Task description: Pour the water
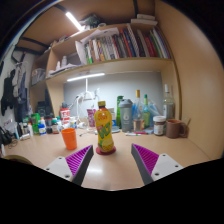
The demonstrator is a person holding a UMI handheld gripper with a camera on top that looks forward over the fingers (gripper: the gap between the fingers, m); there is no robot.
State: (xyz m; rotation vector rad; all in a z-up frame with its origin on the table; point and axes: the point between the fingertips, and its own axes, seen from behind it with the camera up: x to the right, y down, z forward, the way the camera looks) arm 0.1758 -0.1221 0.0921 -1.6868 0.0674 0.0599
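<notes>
1. Gripper (113, 163) fingers spread wide, nothing held; purple pads (80, 160) visible on both inner faces.
2. Bottle (103, 128) (yellow-orange drink, red cap, label around the middle) stands upright on the desk (120, 172), just ahead of the fingertips and roughly centred on the gap between them, slightly toward the left finger. No contact.
3. Orange cup (69, 138) stands upright on the desk to the left of the bottle, near it but apart. Likely the pour target; cannot tell whether it holds anything.
4. Background: shelf with books (120, 45) above, assorted jars and bottles (150, 118) along the back of the desk, well beyond the task items.
5. Step judgement: approach-to-grasp, pour not yet begun, bottle still on its own base. Cap looks on, which may block pouring.
6. Next move calls for: advance straight until the bottle body sits between the pads, nudge left to centre, close on the label section below the neck, then lift and carry toward the cup.
7. Risk: off-centre closing could tip the narrow bottle.
</notes>
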